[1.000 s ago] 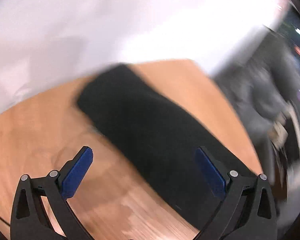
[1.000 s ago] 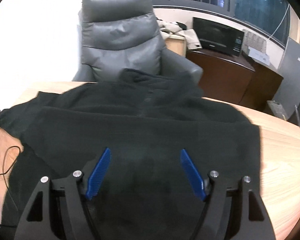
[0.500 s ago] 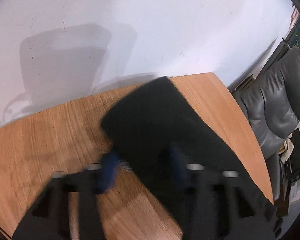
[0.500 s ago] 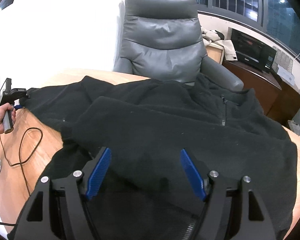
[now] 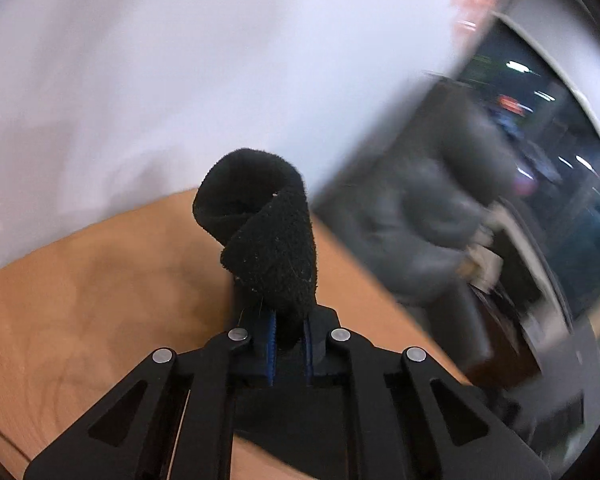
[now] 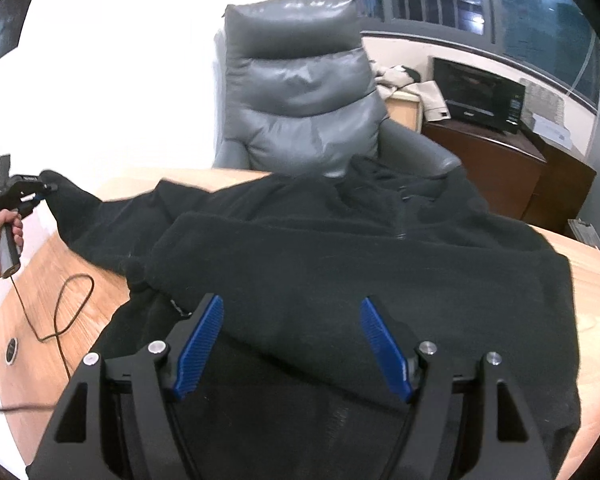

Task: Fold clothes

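Observation:
A black fleece jacket (image 6: 360,264) lies spread on the wooden table (image 6: 40,280), collar toward the grey armchair. My left gripper (image 5: 288,336) is shut on the jacket's sleeve cuff (image 5: 268,232), which curls up above the fingers and is lifted off the table. In the right wrist view the left gripper (image 6: 36,196) shows at far left, holding the sleeve end (image 6: 66,190) raised. My right gripper (image 6: 292,344) is open, hovering over the jacket's lower body with both blue pads (image 6: 200,344) apart and empty.
A grey leather armchair (image 6: 300,96) stands behind the table. A thin black cable (image 6: 66,308) loops on the table at left beside a round grommet (image 6: 11,346). A dark cabinet with a microwave (image 6: 480,96) stands at the back right.
My left gripper closed on the sleeve cuff and lifted it off the table. The right gripper stayed open over the jacket and shifted its view slightly.

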